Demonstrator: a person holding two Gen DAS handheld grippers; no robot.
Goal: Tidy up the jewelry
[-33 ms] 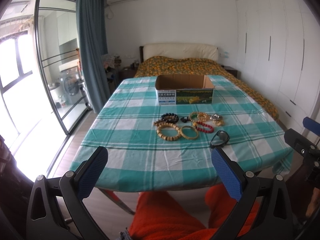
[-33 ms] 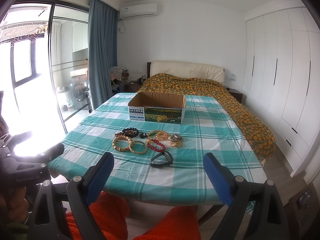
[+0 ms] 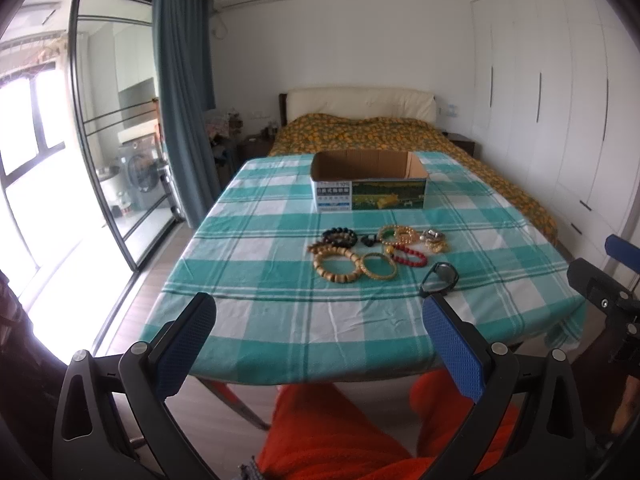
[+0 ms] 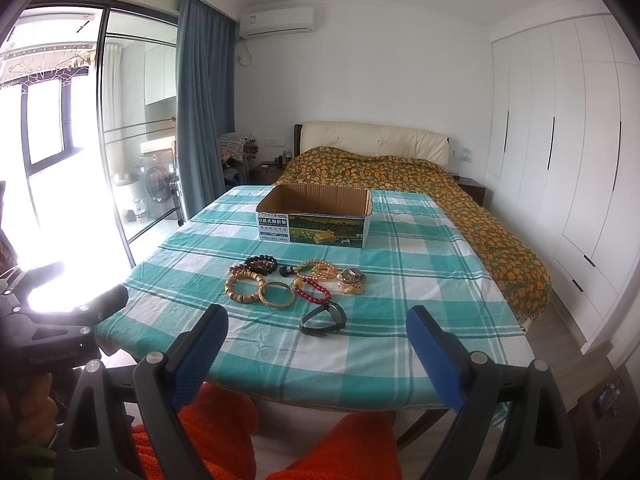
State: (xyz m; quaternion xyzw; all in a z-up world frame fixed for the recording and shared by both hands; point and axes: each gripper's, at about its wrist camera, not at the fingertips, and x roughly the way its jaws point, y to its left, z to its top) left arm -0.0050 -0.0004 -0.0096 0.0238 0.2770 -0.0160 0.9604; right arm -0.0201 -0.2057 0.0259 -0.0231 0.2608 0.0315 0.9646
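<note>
Now, with both my left gripper [image 3: 320, 344] and right gripper [image 4: 318, 354] spread wide and empty, I should reach first for the black band [image 4: 323, 319] at lower centre, nearest me, then carry it up-frame into the cardboard box [image 4: 316, 216].

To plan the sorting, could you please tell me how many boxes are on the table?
1. The open box stands mid-width toward the far end of the table; no other seems hidden.

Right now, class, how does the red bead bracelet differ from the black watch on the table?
The red bead bracelet is a string of round beads; the black watch is a smooth band. The bracelet lies flat among the other jewelry; the watch stands on edge, alone, nearer the table's front. Both rest on the checked tablecloth, outside the cardboard box.
</note>
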